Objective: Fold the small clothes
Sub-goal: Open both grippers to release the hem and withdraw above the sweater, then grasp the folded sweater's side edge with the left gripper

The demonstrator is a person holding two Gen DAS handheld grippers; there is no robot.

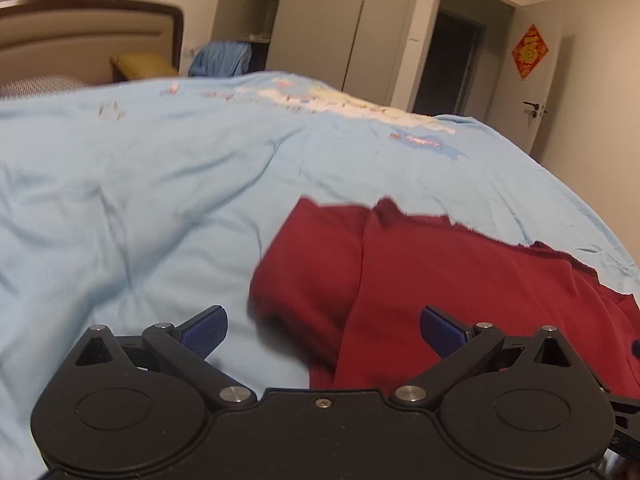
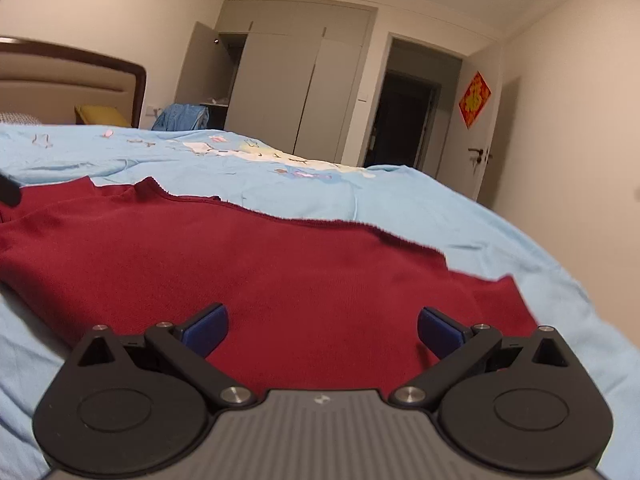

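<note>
On the bed, over the light blue printed bedsheet [image 1: 140, 184], a dark red knit garment [image 2: 280, 280] lies spread flat, its left part folded over itself with a fold edge showing in the left wrist view. My left gripper [image 1: 323, 330] hovers at the garment's near left edge, blue-padded fingers [image 1: 206, 330] spread wide, holding nothing. My right gripper [image 2: 322, 330] sits over the garment's near middle, fingers [image 2: 440, 330] equally wide apart, also empty. Far side: brown-framed padded headboard [image 2: 68, 80], grey wardrobe [image 2: 288, 88], red diamond wall decoration [image 2: 475, 100] on the door at right.
</note>
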